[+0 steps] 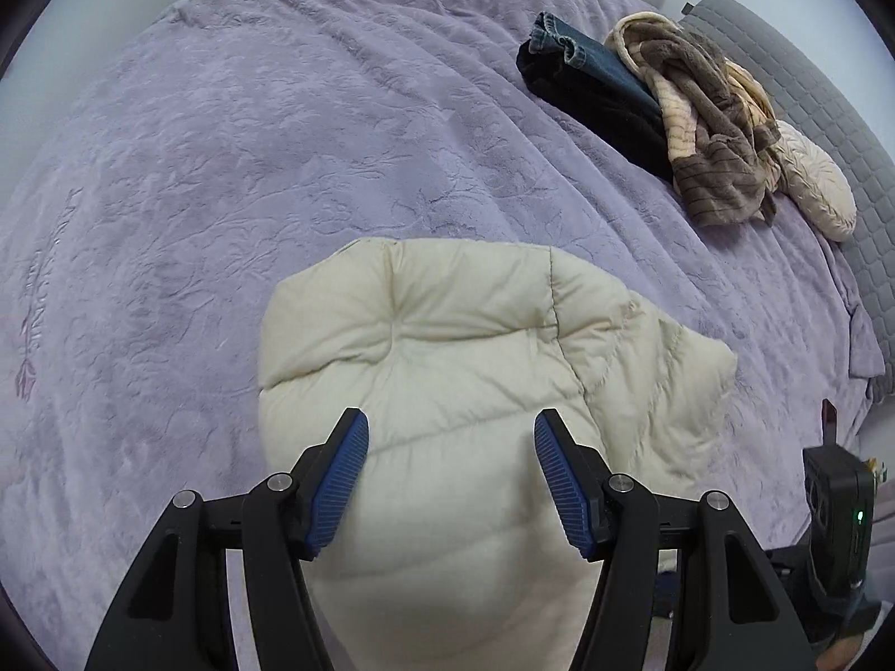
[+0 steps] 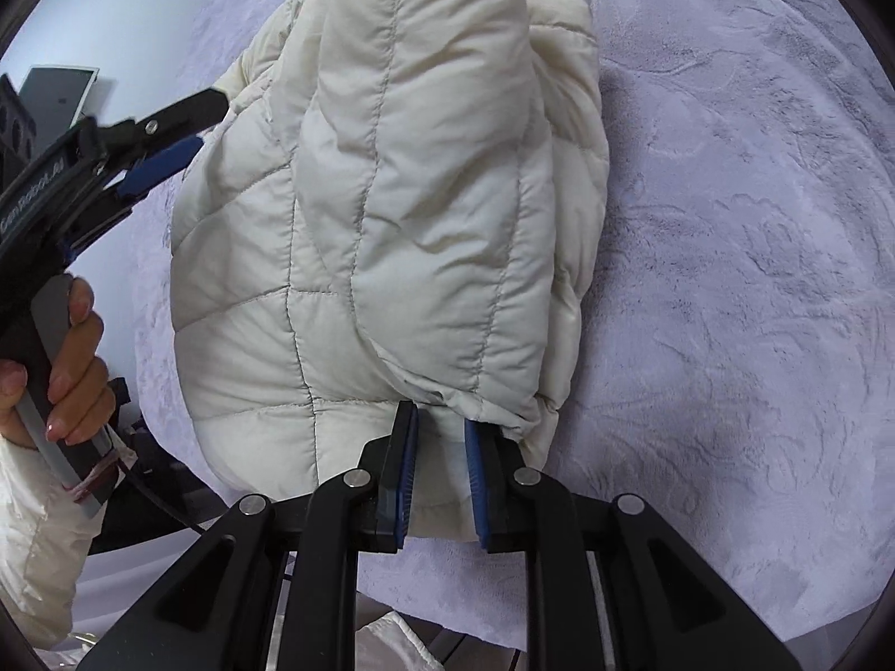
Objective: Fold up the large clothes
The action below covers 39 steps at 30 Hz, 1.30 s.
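Pinching a fold of the cream jacket (image 2: 391, 223), the right claw (image 2: 439, 430) has its blue pads nearly closed on the fabric's near edge. Ahead of that claw the jacket lies bunched on the purple blanket (image 2: 727, 279). Left claw (image 1: 450, 436) hovers wide open above the jacket, gripping nothing. Far right of it sits a clothes pile (image 1: 643, 106).

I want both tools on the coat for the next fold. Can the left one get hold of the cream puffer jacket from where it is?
Probably yes: the left tool hangs open directly over the cream puffer jacket, nothing between them.
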{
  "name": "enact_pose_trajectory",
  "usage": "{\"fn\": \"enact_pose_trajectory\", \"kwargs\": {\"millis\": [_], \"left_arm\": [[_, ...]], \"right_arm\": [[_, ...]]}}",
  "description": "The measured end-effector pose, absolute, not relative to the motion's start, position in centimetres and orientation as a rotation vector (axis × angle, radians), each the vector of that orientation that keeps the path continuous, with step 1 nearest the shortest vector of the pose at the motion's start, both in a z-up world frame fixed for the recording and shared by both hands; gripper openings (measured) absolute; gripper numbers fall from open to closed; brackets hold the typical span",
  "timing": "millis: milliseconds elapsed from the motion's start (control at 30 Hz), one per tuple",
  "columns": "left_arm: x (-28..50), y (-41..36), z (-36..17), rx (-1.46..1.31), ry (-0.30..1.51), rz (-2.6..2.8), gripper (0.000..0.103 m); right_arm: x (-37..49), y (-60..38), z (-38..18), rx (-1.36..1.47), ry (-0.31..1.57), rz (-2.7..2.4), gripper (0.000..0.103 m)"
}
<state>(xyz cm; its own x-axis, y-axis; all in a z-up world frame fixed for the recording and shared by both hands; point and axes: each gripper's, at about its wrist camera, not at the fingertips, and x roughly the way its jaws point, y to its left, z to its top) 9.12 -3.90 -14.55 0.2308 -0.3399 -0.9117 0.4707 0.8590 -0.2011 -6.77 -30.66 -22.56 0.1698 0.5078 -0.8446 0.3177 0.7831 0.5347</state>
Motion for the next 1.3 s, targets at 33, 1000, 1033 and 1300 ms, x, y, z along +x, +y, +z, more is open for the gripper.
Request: {"fn": "enact_pose_trajectory", "kwargs": {"millis": [33,1000,1033,1300], "left_arm": [[8.5,-3.3,-14.0,0.125,1.218,-0.548,0.064],[0.2,4.6,-3.0,0.067,1.219,-0.311,0.103],[0.1,4.5,-2.9,0.066,1.221,-0.308,0.103],[-0.6,4.7,-1.6,0.091,1.197,-0.263,0.103]], "right_arm": [[-6.7,-30.8,-22.0,0.709,1.431,0.151,0.019],[-7.7,-30.1,-4.2,0.459,1.177,-0.094,0.089],[-7.8,-30.2,-4.0,0.456,1.172,-0.102,0.089],[-8.3,-30.2,-3.1,0.451,1.136,-0.157,0.09]]}}
